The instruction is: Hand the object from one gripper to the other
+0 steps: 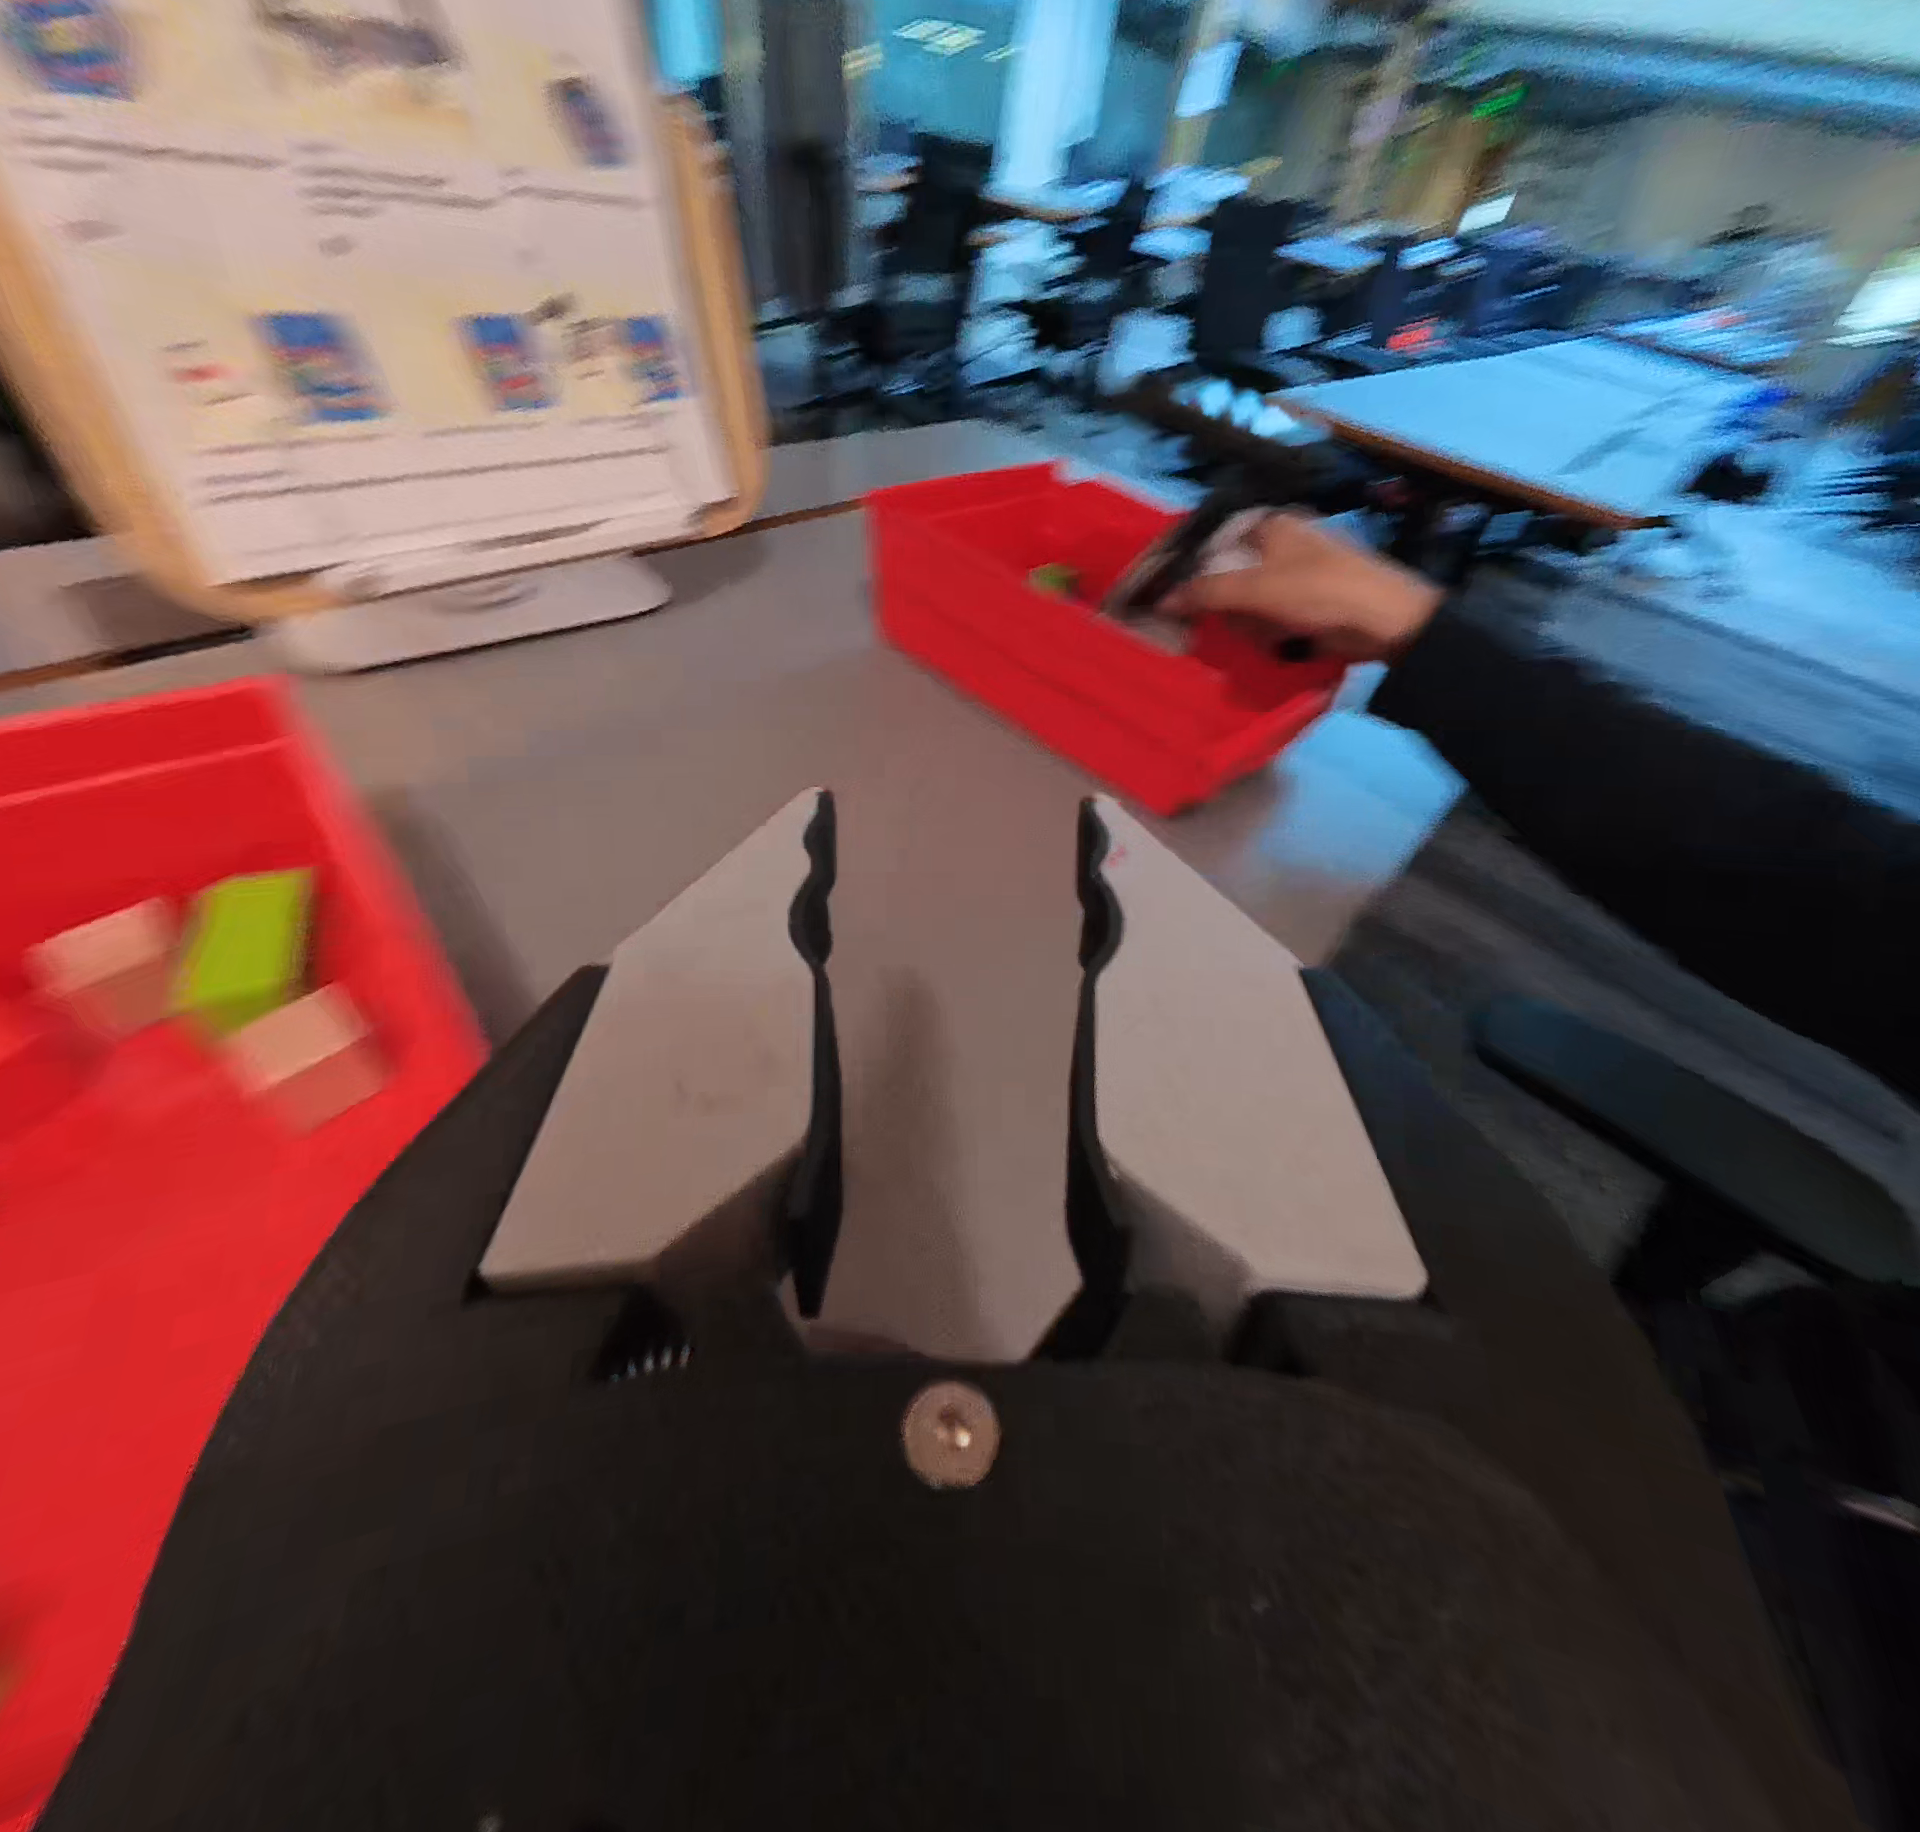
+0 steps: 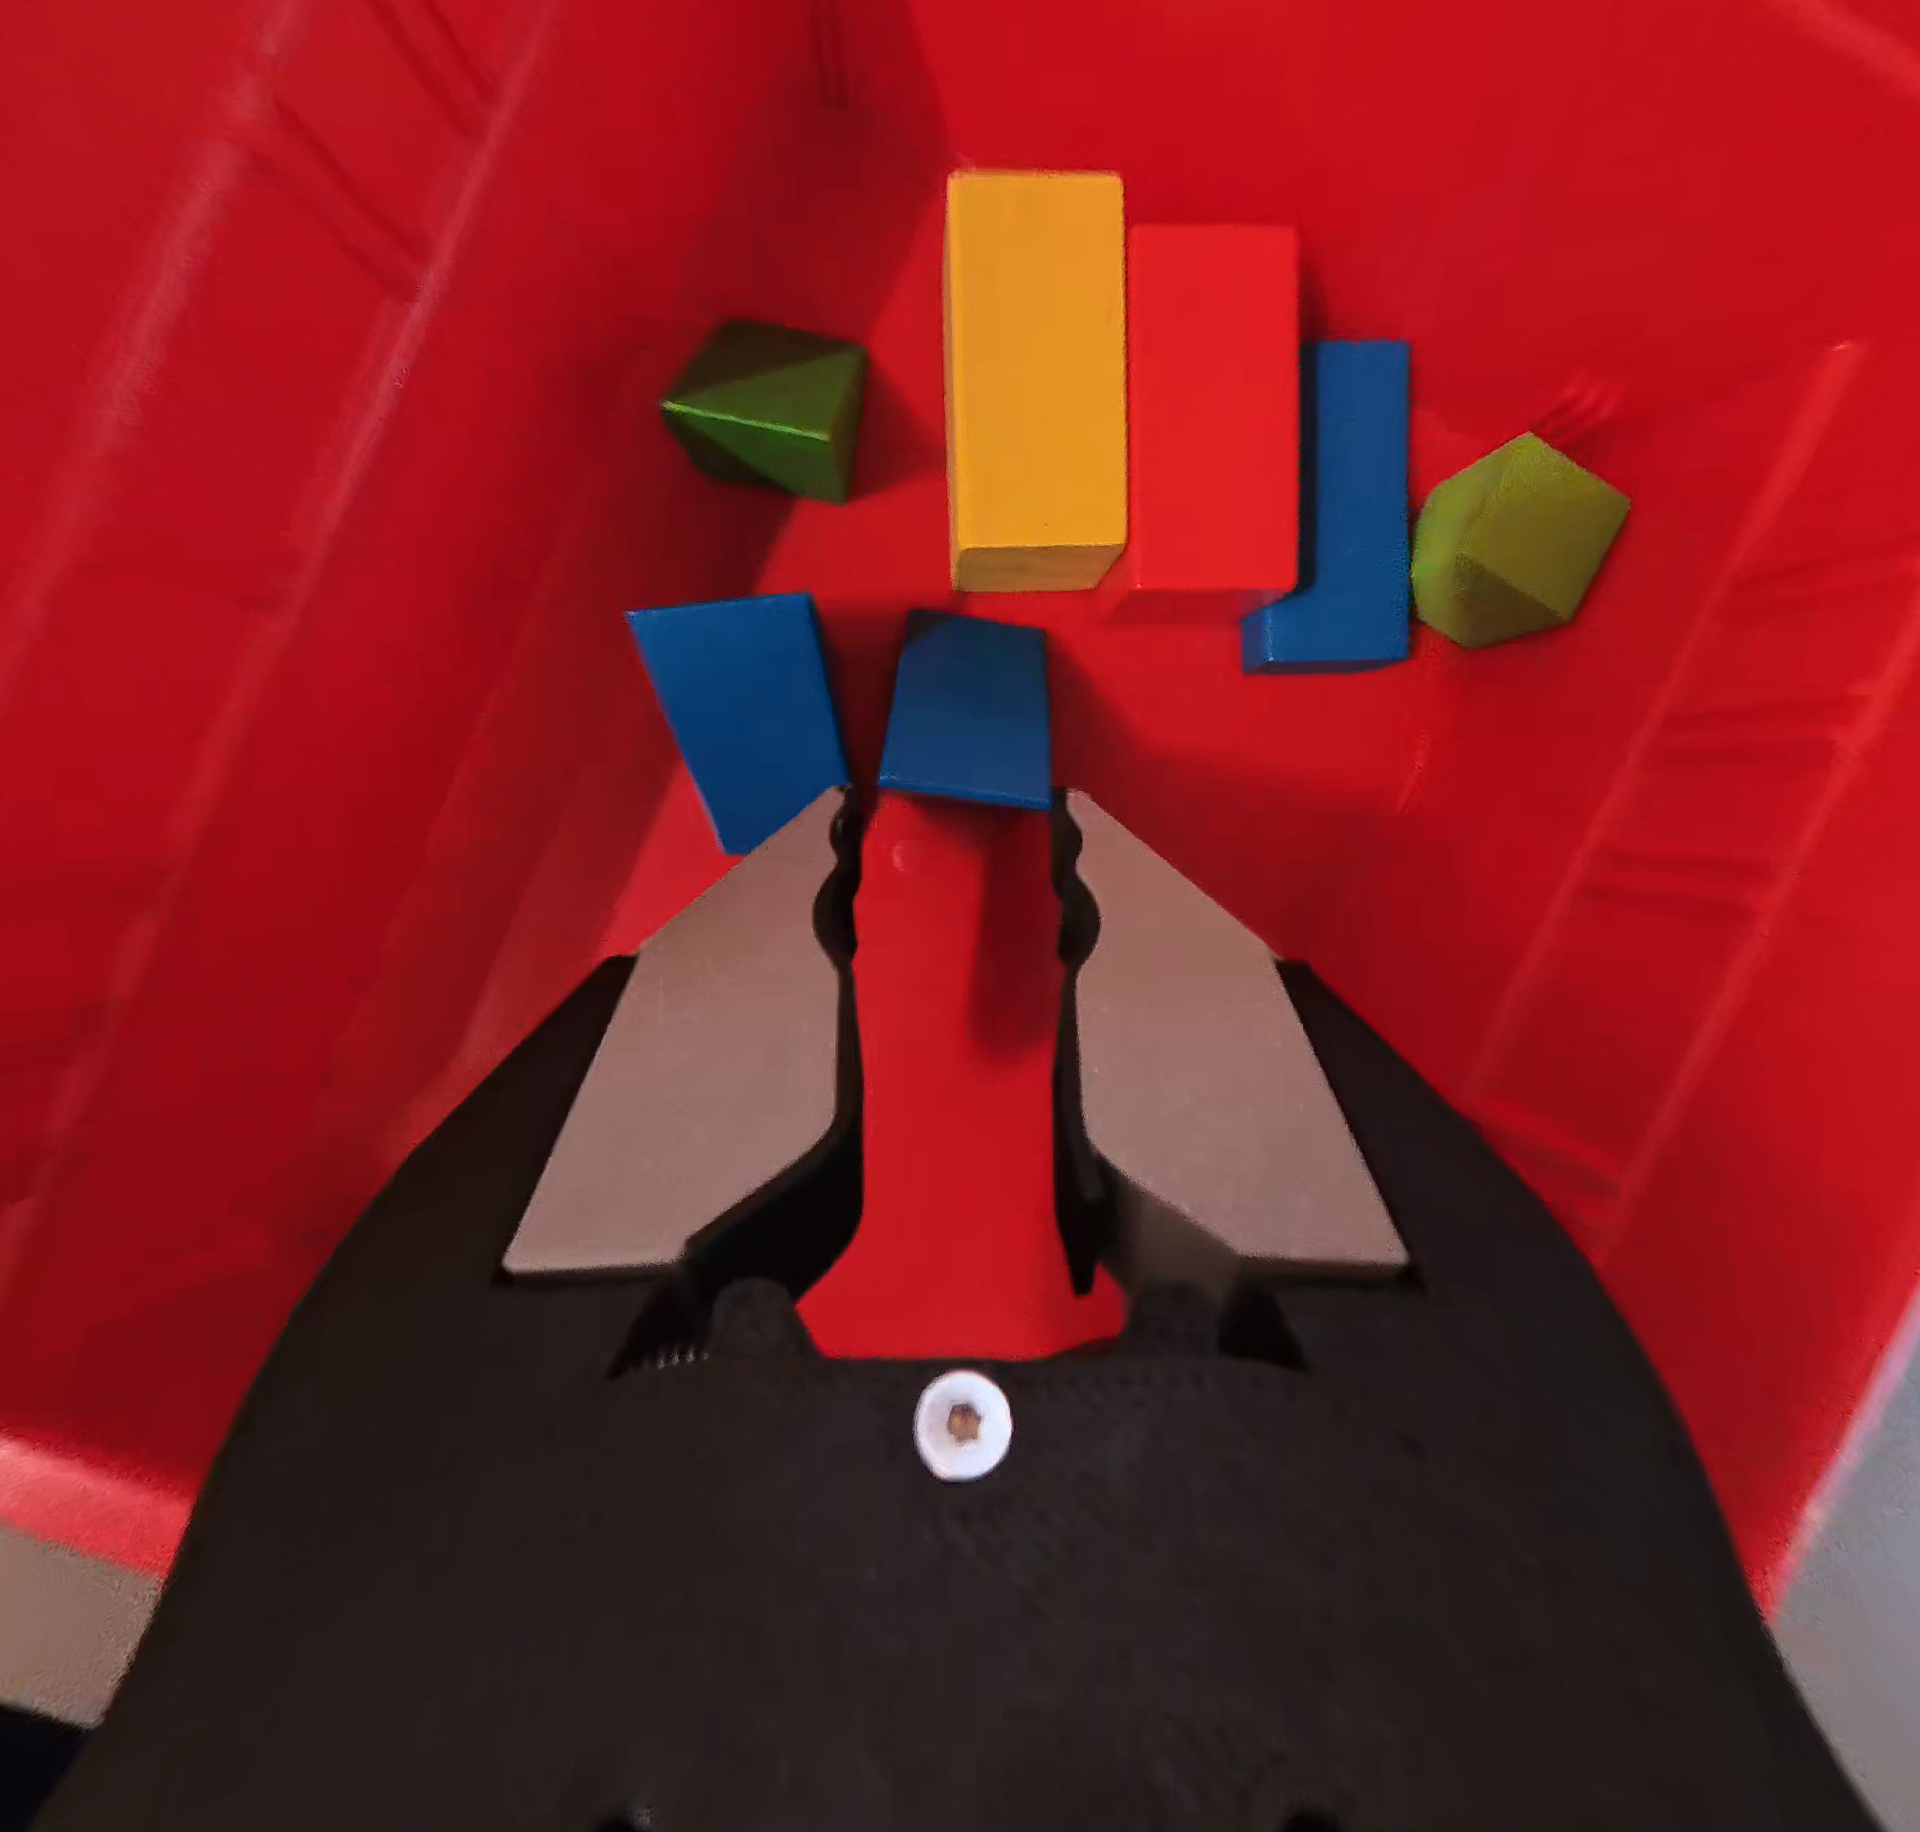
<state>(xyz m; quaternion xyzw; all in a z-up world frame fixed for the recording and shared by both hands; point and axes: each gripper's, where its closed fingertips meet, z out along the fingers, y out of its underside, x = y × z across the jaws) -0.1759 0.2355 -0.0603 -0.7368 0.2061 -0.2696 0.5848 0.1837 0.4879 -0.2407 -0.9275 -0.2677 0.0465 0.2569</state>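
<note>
my right claw (image 2: 956,806) reached down inside the red bin (image 2: 1558,172), walls close on both sides, jaws apart with tips flanking the near edge of a small blue block (image 2: 966,712), not yet clamped, yellow block (image 2: 1034,369) just beyond, my left claw (image 1: 954,816) hung parted and empty over the grey table (image 1: 644,743)

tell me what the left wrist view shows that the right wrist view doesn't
Only the left wrist view: the left gripper, open over the grey table, a second red bin with a green block, a board of papers, and a hand reaching into the far bin.

Only the right wrist view: the right gripper, open, just short of a blue block, near a yellow block.

Both: the far red bin.
</note>
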